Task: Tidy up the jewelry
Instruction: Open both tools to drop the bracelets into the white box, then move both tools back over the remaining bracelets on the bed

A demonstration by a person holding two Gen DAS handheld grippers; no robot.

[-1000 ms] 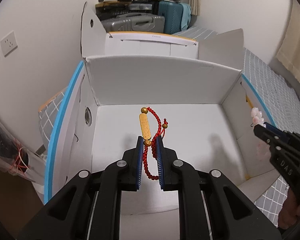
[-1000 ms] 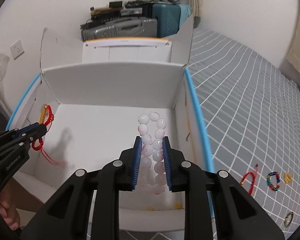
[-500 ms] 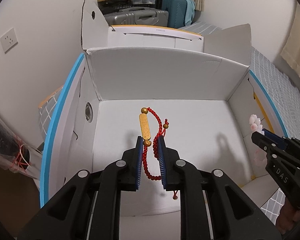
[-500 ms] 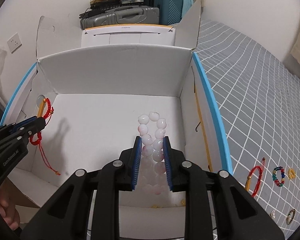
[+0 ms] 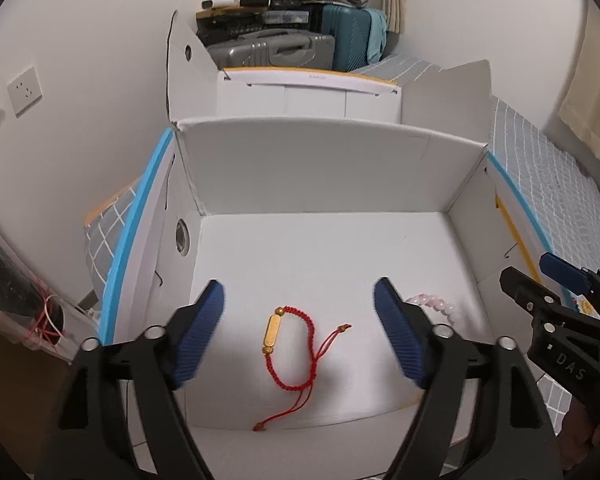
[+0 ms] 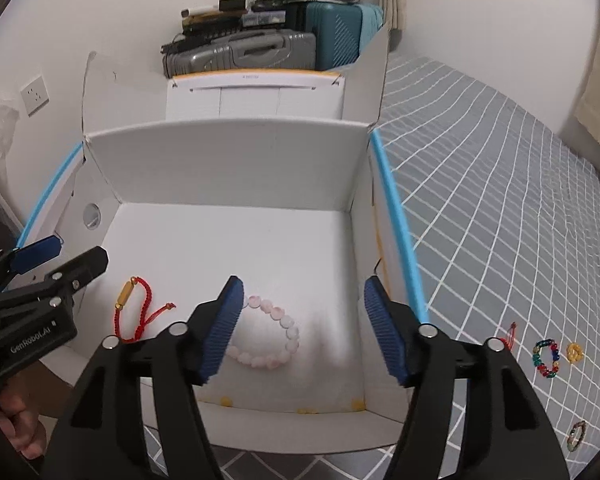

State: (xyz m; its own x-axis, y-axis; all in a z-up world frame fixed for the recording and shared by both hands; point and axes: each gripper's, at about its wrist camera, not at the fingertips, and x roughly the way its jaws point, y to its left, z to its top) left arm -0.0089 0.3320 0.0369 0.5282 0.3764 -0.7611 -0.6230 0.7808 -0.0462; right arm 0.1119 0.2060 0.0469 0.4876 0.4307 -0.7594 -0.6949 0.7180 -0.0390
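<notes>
Beaded rings [image 6: 546, 359] (perhaps bracelets) lie outside the white box [image 6: 228, 164].

The right gripper [image 5: 548, 276] reads "DAS"; the left gripper [image 6: 60, 256] reads "GenRobot.AI".

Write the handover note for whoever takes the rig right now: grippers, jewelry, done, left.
Left gripper: open, fingers just spread, nothing held.
Right gripper: open, just released too.
Red cord bracelet and pink bead bracelet lie flat on the floor of the white box, side by side, apart.
Left: a red piece, multicolored bead ring, yellow piece and another small ring on the grid cover right of the box.
</notes>
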